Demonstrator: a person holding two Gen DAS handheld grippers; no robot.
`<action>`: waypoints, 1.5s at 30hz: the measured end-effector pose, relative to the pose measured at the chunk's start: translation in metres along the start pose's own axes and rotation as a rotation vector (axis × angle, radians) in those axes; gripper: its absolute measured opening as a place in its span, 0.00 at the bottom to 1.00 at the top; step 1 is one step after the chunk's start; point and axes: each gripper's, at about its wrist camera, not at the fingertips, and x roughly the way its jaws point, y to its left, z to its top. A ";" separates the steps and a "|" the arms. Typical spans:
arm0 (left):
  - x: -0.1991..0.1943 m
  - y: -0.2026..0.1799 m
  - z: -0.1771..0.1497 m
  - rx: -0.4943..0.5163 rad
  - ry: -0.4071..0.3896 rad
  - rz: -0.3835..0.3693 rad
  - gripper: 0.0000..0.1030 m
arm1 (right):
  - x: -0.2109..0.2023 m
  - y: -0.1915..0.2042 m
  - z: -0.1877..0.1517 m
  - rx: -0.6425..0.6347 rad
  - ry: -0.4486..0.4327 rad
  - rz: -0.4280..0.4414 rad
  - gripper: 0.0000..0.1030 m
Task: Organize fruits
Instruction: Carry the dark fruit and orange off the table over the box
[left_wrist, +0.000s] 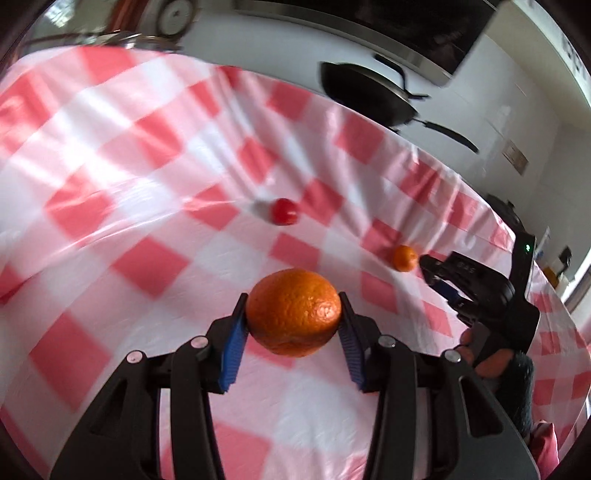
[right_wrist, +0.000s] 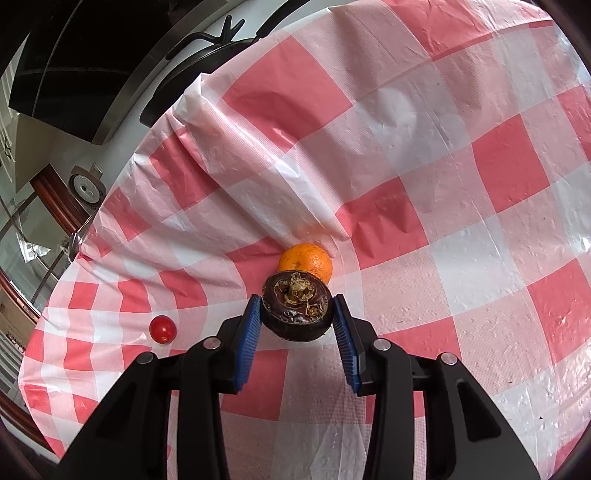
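— What did the left gripper (left_wrist: 293, 314) hold?
— An orange (left_wrist: 293, 312); the blue pads (left_wrist: 233, 347) pressed it on both sides, above the checked cloth (left_wrist: 129, 184) on the counter.
— And the right gripper (right_wrist: 297, 312)?
— It was closed on a dark brown fruit (right_wrist: 296, 312) with a dry crown; a small orange (right_wrist: 306, 263) lay on the cloth just behind that fruit; whether they touched, I could not tell.
— Anything else on the counter?
— A red cherry tomato (right_wrist: 163, 329) lay apart, to the left; a black pan (left_wrist: 364, 98) stood beyond the cloth.
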 end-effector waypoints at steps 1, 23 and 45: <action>-0.003 0.004 -0.001 -0.010 -0.009 0.007 0.45 | 0.000 0.000 0.000 -0.001 0.000 0.000 0.38; -0.009 0.011 0.006 -0.047 -0.020 -0.042 0.45 | -0.083 0.030 -0.068 -0.076 -0.080 0.005 0.38; -0.169 0.119 -0.047 -0.114 -0.117 0.088 0.45 | -0.205 0.124 -0.222 -0.366 0.059 0.228 0.38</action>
